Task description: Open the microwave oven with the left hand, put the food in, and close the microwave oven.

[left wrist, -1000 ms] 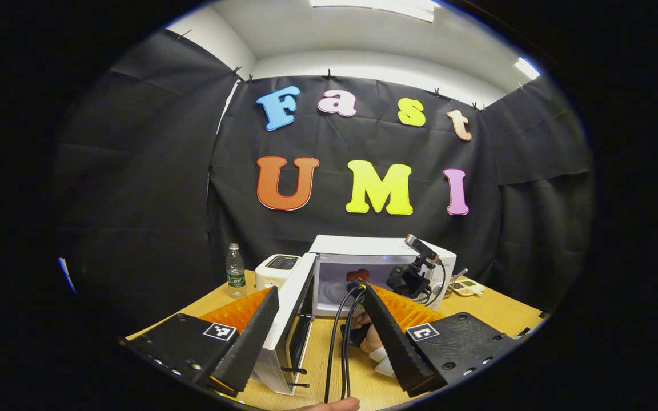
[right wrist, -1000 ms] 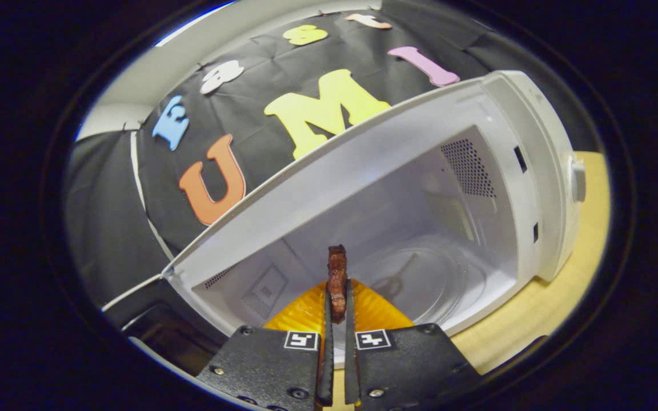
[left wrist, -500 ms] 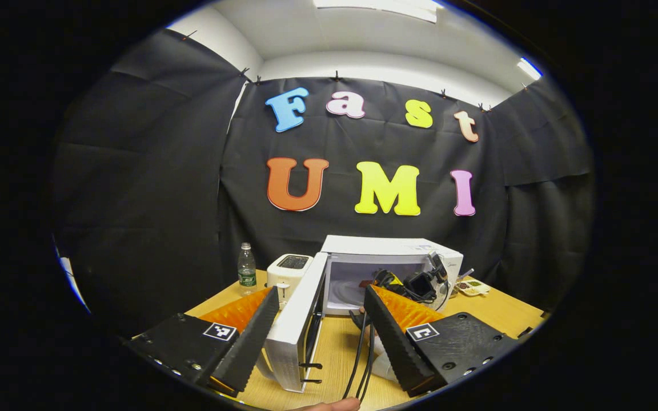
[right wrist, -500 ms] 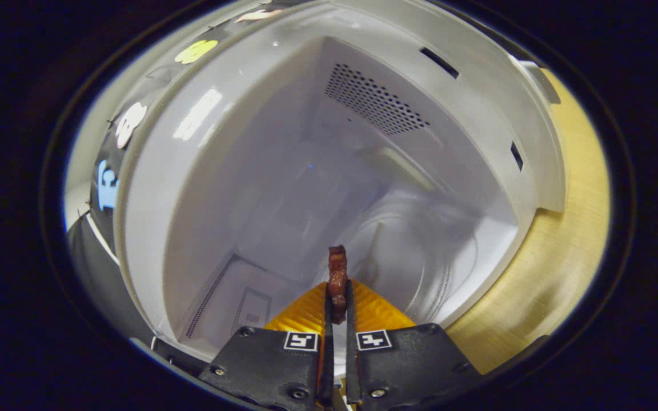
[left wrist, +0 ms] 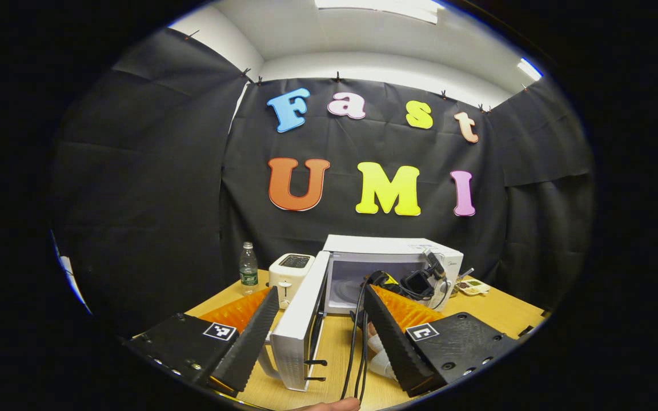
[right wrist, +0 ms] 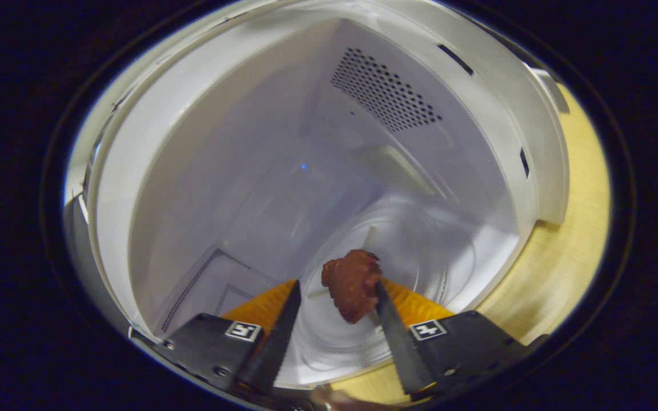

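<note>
In the left gripper view the white microwave stands on the wooden table with its door swung open to the left. My left gripper is open and empty, held back in front of the door. The right gripper reaches into the oven's opening, with a hand below it. In the right gripper view my right gripper is open inside the white cavity. A reddish-brown piece of meat rests against the right finger only, above the glass turntable.
Left of the microwave stand a white toaster and a clear water bottle. A small tray with food lies to its right. Black cables hang down in front of the oven. The table's edge runs at the right.
My right gripper went from shut on the meat to open inside the cavity. The meat has turned and now leans on one finger. The left gripper has barely moved.
</note>
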Tool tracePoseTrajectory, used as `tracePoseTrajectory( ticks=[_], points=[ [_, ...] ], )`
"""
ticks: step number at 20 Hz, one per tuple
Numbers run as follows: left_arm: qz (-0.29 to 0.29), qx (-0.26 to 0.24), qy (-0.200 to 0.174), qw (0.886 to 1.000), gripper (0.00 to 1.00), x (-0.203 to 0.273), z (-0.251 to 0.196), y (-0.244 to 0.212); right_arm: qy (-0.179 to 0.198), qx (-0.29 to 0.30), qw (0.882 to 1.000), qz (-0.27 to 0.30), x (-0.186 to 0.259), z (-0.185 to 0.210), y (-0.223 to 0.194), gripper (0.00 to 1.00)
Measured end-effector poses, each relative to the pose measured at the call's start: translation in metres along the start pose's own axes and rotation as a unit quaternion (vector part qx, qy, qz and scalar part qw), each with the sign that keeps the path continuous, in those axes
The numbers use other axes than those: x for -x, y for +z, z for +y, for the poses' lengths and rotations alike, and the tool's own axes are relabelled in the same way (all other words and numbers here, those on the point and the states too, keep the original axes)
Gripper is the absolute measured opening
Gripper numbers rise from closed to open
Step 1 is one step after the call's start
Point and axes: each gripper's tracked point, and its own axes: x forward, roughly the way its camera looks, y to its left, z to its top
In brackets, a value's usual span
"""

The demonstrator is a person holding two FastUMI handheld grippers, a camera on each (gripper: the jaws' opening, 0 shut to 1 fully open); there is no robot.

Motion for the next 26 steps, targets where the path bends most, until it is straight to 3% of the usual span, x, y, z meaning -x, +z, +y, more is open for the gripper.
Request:
tracePoseTrajectory(
  ticks=[2, 4, 7, 10, 14, 16, 18, 20, 23, 26],
  points=[
    [0.005, 0.008, 0.003, 1.0, 0.92, 0.004, 0.003, -0.002, -0.006, -0.01, 1.0, 0.0, 0.011, 0.0, -0.003, 1.0],
    [0.005, 0.018, 0.007, 1.0, 0.92, 0.008, 0.007, 0.0, 0.005, -0.032, 0.999, 0.003, 0.017, 0.007, -0.004, 0.99],
    [0.0, 0.025, 0.006, 1.0, 0.92, 0.019, 0.009, 0.002, -0.002, 0.009, 1.0, 0.013, 0.023, 0.003, -0.014, 1.0],
    [-0.004, 0.024, 0.004, 1.0, 0.92, 0.033, 0.01, 0.003, -0.035, 0.079, 0.996, 0.021, 0.031, -0.004, -0.022, 0.99],
    [-0.008, 0.025, 0.007, 1.0, 0.92, 0.045, 0.019, 0.0, -0.04, 0.133, 0.988, 0.071, 0.047, -0.001, -0.038, 0.99],
    [-0.004, 0.039, 0.008, 0.999, 0.92, 0.05, 0.022, -0.004, -0.05, 0.179, 0.974, 0.131, 0.051, 0.001, -0.049, 1.0],
    [-0.006, 0.052, 0.007, 0.999, 0.92, 0.055, 0.025, -0.005, -0.065, 0.267, 0.941, 0.195, 0.057, -0.01, -0.058, 1.0],
    [-0.009, 0.054, 0.005, 0.998, 0.92, 0.062, 0.026, -0.005, -0.074, 0.317, 0.92, 0.218, 0.059, -0.021, -0.062, 0.99],
    [-0.014, 0.05, 0.008, 0.999, 0.92, 0.068, 0.033, -0.008, -0.082, 0.354, 0.909, 0.204, 0.063, -0.028, -0.046, 1.0],
    [-0.018, 0.051, 0.009, 0.998, 0.92, 0.072, 0.035, -0.012, -0.067, 0.345, 0.915, 0.2, 0.079, -0.034, -0.032, 0.99]
  ],
)
